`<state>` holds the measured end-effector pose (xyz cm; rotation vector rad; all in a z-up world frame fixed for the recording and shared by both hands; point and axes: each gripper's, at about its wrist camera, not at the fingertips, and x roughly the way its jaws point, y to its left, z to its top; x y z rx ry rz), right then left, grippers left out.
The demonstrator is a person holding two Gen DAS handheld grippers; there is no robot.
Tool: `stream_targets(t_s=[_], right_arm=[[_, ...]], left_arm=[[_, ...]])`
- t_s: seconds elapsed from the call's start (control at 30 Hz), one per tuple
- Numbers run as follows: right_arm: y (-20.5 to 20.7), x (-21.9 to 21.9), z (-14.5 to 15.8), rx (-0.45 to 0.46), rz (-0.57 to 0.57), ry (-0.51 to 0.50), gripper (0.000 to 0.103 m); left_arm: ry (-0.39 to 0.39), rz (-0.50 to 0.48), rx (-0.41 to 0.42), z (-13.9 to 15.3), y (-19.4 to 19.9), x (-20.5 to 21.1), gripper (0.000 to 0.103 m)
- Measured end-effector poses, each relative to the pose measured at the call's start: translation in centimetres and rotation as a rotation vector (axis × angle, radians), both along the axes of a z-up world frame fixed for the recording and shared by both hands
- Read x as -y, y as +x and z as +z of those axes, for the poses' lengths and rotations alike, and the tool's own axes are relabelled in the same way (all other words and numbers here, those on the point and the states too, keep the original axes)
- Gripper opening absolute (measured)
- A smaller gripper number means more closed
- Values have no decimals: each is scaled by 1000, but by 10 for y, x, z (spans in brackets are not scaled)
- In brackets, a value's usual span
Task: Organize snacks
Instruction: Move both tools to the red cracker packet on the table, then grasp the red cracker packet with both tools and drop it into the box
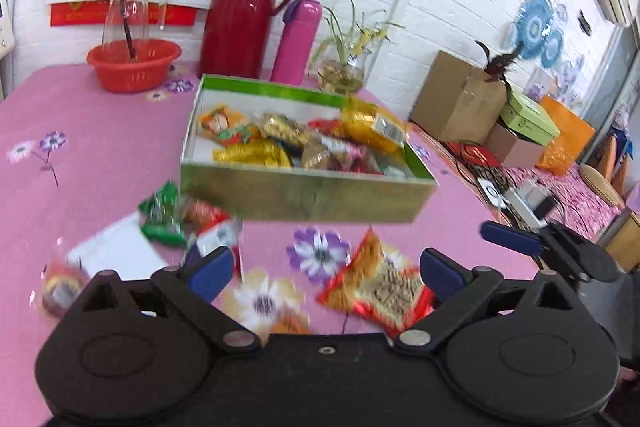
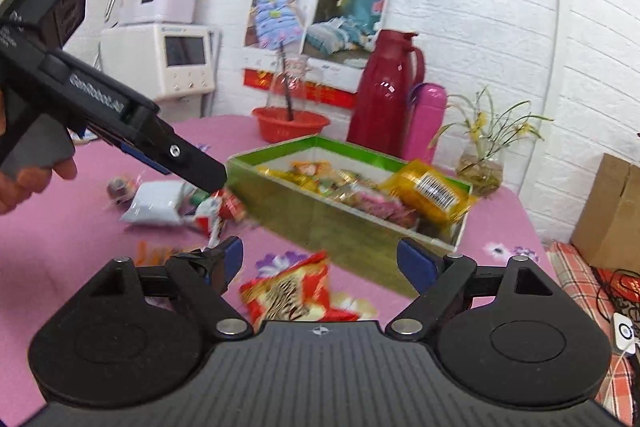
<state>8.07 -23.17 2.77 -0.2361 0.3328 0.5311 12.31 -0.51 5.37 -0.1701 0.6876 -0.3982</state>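
A green box (image 1: 304, 193) (image 2: 348, 227) stands on the pink table, holding several snack packets, with a yellow packet (image 1: 374, 127) (image 2: 434, 189) leaning over its right rim. A red and orange snack bag (image 1: 378, 287) (image 2: 290, 289) lies in front of the box. My left gripper (image 1: 326, 273) is open above the table, with that bag near its right finger. My right gripper (image 2: 320, 263) is open too, and the bag lies between its fingers below. Loose snacks lie to the left: a green packet (image 1: 162, 215), a red and white packet (image 1: 218, 235) (image 2: 210, 219) and a white packet (image 1: 118, 253) (image 2: 156, 203).
A red thermos (image 1: 244, 11) (image 2: 386, 93), a pink flask (image 1: 298, 41) (image 2: 426, 121), a red basin (image 1: 134, 63) (image 2: 290, 123) with a glass jug, and a plant jar (image 1: 344, 71) (image 2: 480, 171) stand behind the box. Cardboard boxes (image 1: 460, 99) sit off the table's right edge.
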Motion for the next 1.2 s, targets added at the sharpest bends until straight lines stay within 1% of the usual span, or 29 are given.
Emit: stream_targets(t_s=[0.07,0.13,0.2,0.27,0.33,0.37,0.4,0.43,0.47,0.57,0.63,0.7,0.73,0.77,0.8,0.83,0.87,0.9,0.93,1.03,1.1,1.17,1.2], right_arm=[[-3,-1,-8,-25,-23,-12,103],[-3,1,-14,-69,-63,5,103],[-3,6,-21,-130,-95,58,103],[-3,11,-27,-188,-104,128,103],[-1,12,-33,-231,-111,171,103],[1,12,-34,-243,-117,178,103],[2,10,-36,-249,-122,180,103],[4,9,-36,-254,-124,181,103],[6,8,-37,-258,-125,186,103],[14,7,-40,-275,-124,218,103],[21,7,-42,-303,-122,231,103],[27,7,-46,-337,-120,233,92],[30,9,-48,-350,-126,232,80],[32,13,-49,-356,-126,248,79],[33,16,-49,-360,-142,260,78],[33,19,-48,-352,-170,264,77],[33,21,-48,-337,-197,258,77],[33,24,-47,-325,-214,249,77],[34,26,-47,-323,-218,247,80],[33,28,-46,-331,-182,263,80],[33,26,-46,-321,-171,246,80],[36,23,-47,-325,-167,238,80],[38,23,-48,-330,-168,238,80]], left_arm=[[-5,-13,-4,-3,-5,-1,103],[-16,-31,-7,-6,-6,1,103],[-28,-56,-18,-13,-5,5,103],[-38,-85,-40,-19,2,11,103],[-43,-117,-55,-24,11,20,103],[-39,-134,-57,-26,16,24,99],[-31,-150,-56,-28,21,29,92],[-22,-166,-58,-30,27,33,80],[-16,-180,-62,-33,32,38,75],[-19,-188,-95,-43,48,46,75],[-18,-180,-119,-48,59,48,75],[-19,-182,-142,-51,68,49,75],[-20,-185,-149,-52,71,49,75],[-17,-188,-156,-54,74,50,74],[-16,-192,-161,-55,75,50,71],[-17,-203,-168,-56,76,50,63],[-22,-219,-180,-58,77,51,51],[-29,-236,-192,-59,79,51,47],[-31,-246,-199,-61,79,52,46],[-24,-255,-199,-64,80,54,46],[-34,-252,-209,-67,82,52,44],[-45,-253,-212,-69,83,50,27],[-48,-254,-208,-70,84,50,23]])
